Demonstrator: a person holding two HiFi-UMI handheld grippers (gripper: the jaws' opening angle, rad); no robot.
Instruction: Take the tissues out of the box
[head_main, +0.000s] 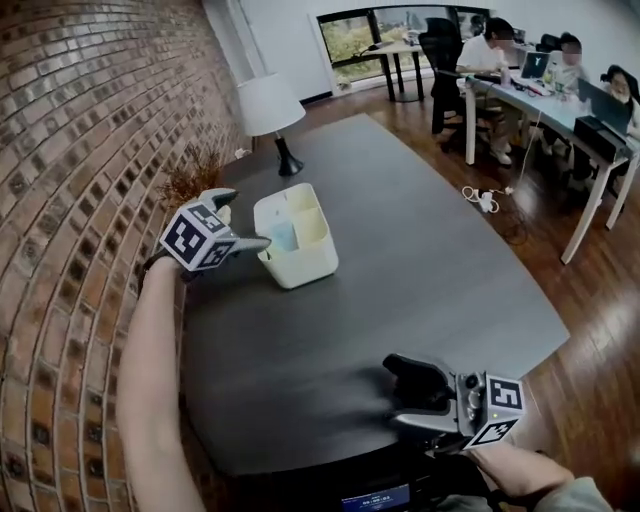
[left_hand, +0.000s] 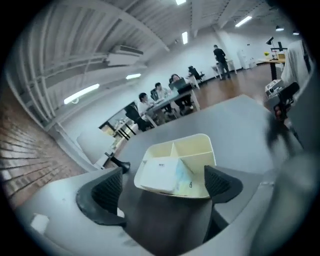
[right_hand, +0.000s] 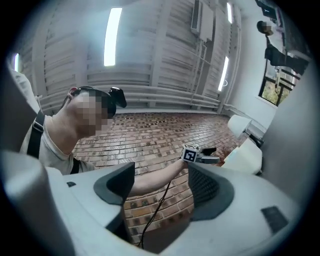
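A cream box (head_main: 312, 262) with several compartments stands on the dark grey table (head_main: 400, 250). A pale blue-and-white tissue pack (head_main: 283, 237) sits in its left compartment. My left gripper (head_main: 248, 220) hovers just left of the box, open, its jaws apart from the rim. In the left gripper view the box (left_hand: 192, 148) and the tissue pack (left_hand: 165, 172) lie ahead between the open fingers (left_hand: 102, 192), untouched. My right gripper (head_main: 395, 392) is open and empty at the table's near edge. In the right gripper view that gripper (right_hand: 162, 185) is tilted up at the brick wall.
A lamp (head_main: 270, 105) with a white shade and a dried plant (head_main: 195, 172) stand behind the box by the brick wall (head_main: 70, 180). People sit at desks (head_main: 560, 100) at the back right. A power strip (head_main: 483, 198) lies on the wooden floor.
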